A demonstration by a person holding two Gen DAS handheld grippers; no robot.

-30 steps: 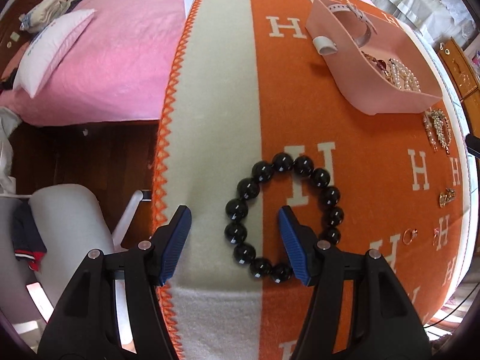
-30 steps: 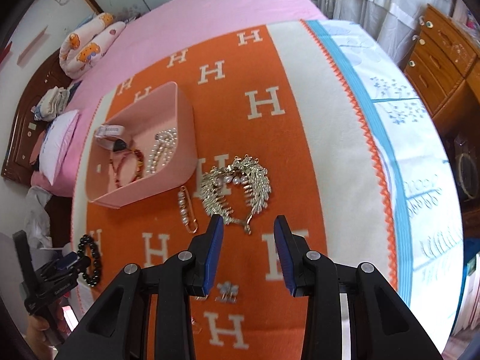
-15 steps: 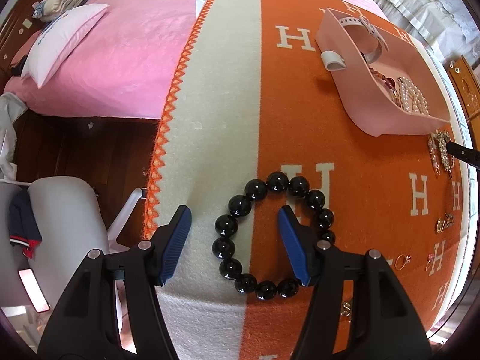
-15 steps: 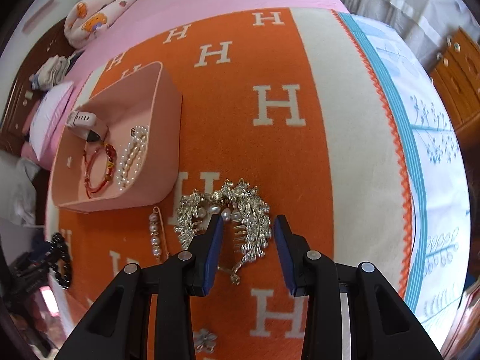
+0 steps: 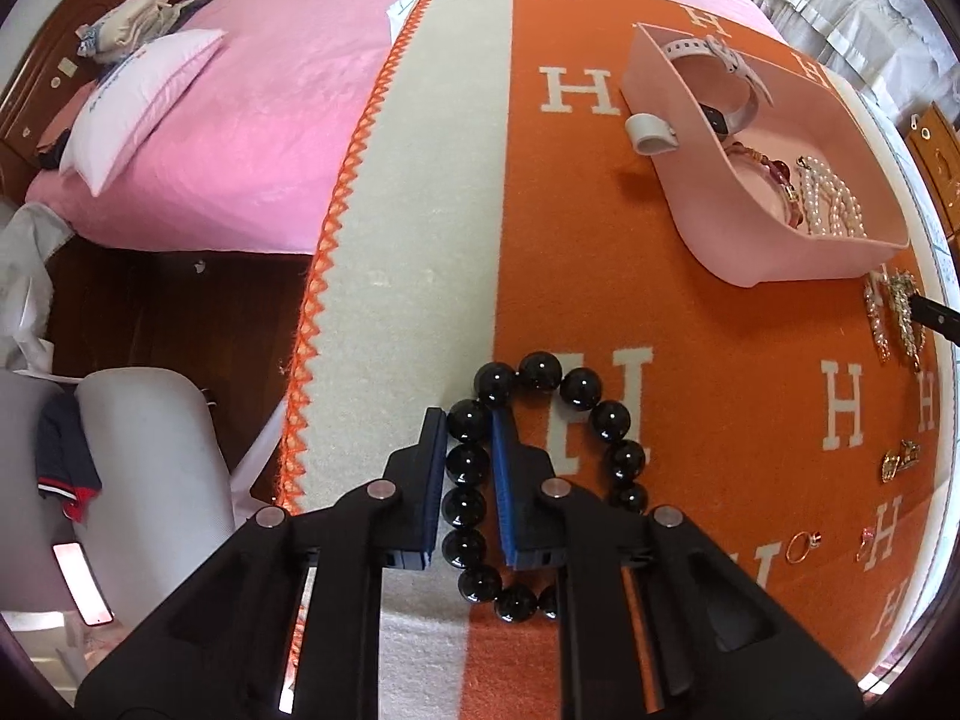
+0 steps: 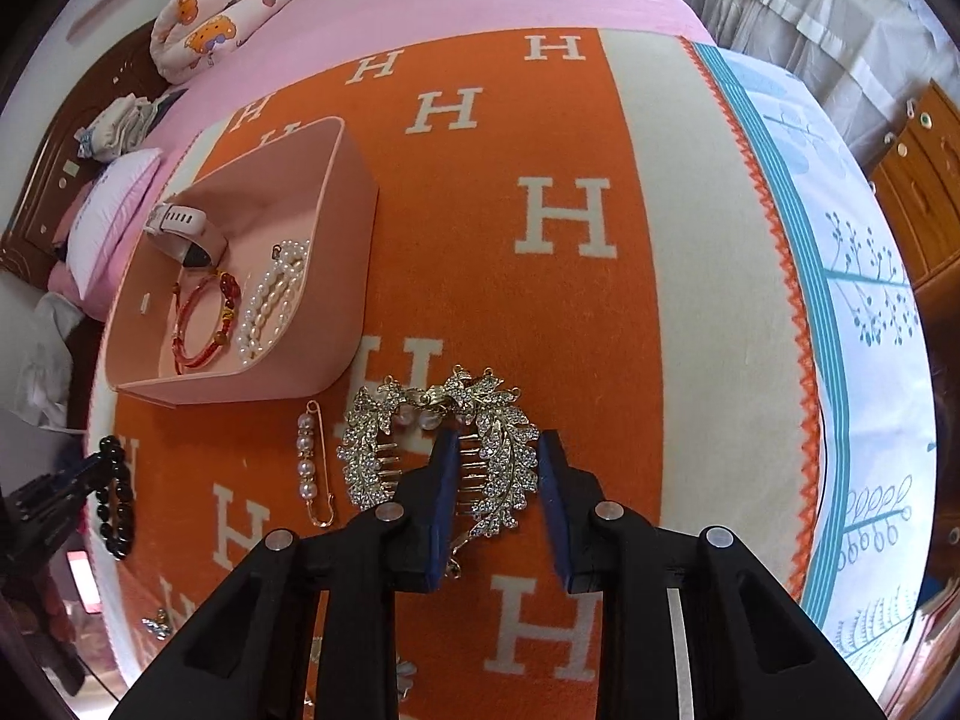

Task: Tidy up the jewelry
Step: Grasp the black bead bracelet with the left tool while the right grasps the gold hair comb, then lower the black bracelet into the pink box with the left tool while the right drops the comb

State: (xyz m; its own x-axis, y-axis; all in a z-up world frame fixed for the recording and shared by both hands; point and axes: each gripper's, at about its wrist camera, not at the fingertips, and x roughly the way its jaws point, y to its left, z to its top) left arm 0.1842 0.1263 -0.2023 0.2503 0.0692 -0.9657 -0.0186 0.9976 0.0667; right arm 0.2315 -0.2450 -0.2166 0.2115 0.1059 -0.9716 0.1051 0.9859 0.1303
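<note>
My left gripper [image 5: 469,426] is shut on the left side of a black bead bracelet [image 5: 606,417] that lies on the orange H-patterned blanket [image 5: 600,228]. It also shows far left in the right wrist view [image 6: 114,495]. My right gripper [image 6: 492,450] is open, its jaws straddling the right wing of a gold rhinestone hair comb [image 6: 510,450]. A pink tray [image 6: 342,276] beyond holds a white watch [image 6: 180,228], a red cord bracelet [image 6: 204,324] and pearls [image 6: 273,300]. The tray also shows in the left wrist view [image 5: 696,204].
A pearl safety pin [image 6: 312,462] lies left of the comb. A ring [image 5: 801,547] and small gold pieces [image 5: 900,459] lie right of the bracelet. The blanket's zigzag edge [image 5: 318,312] drops to a dark floor with a grey chair [image 5: 150,456]. Wooden drawers [image 6: 918,180] stand at right.
My left gripper moved forward and shut on the bracelet's left beads. My right gripper moved down and forward, and its jaws now straddle the comb's right wing.
</note>
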